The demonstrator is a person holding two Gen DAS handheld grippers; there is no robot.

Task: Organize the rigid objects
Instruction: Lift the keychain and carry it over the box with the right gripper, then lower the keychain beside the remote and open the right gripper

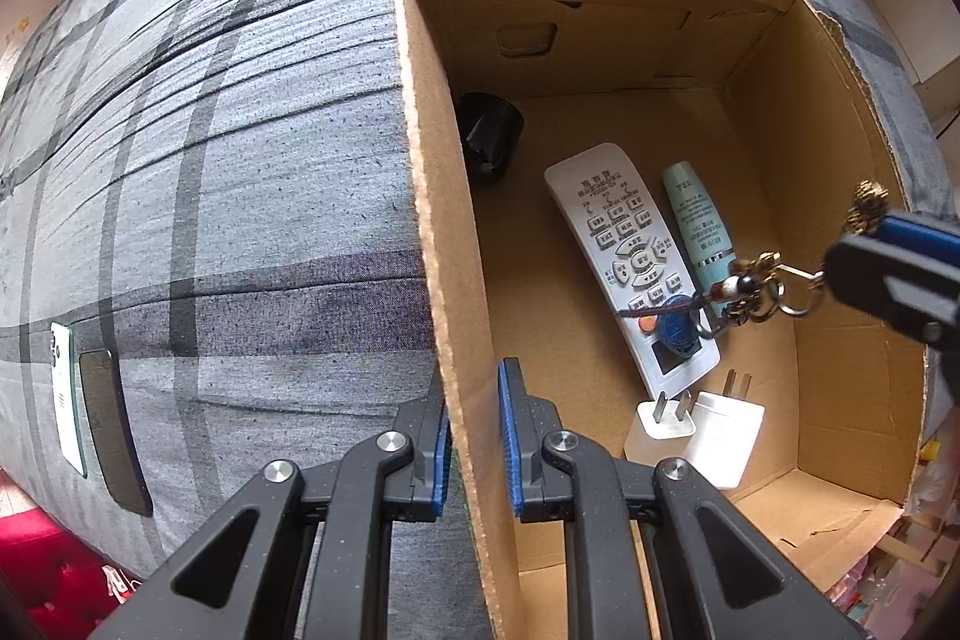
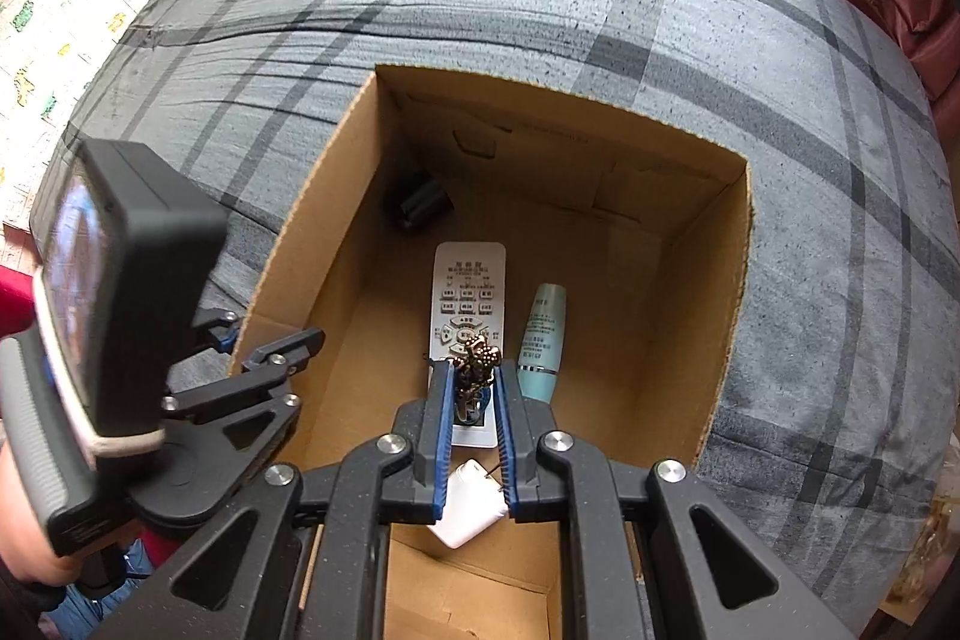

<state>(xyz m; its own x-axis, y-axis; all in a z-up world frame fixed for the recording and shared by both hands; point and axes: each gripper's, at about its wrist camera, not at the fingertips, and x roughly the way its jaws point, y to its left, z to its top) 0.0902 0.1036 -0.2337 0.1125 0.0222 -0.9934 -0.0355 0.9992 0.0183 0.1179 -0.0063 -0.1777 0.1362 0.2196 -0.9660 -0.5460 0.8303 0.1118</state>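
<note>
You are holding the keychain (image 2: pixel 477 361) clenched between the fingers of your right gripper (image 2: pixel 474 376), its brass charms bunching just past the fingertips while, in the left wrist view, the ring, beads and a blue fob (image 1: pixel 678 331) are dangling below that gripper over the open cardboard box (image 1: pixel 774 148). Straight beneath the hanging keychain the white remote control (image 1: pixel 624 244) is lying flat on the box floor, buttons up, and the fob is hanging in front of its near end; whether the two are touching cannot be told. Just right of the right gripper's fingertips the pale teal tube (image 2: pixel 543 334) is lying alongside the remote. Nearer to you, under the gripper's fingers, two white plug adapters (image 1: pixel 696 427) are sitting side by side by the remote's near end. Beyond the remote, toward the far left corner, a black cylindrical object (image 1: pixel 489 133) is resting against the wall. Your left gripper (image 1: pixel 474 436) is pinching the box's left wall, one finger outside and one inside. Left of that gripper, well outside the box, two phones (image 1: pixel 90 406) are lying side by side on the grey plaid bedsheet (image 1: pixel 240 160).
</note>
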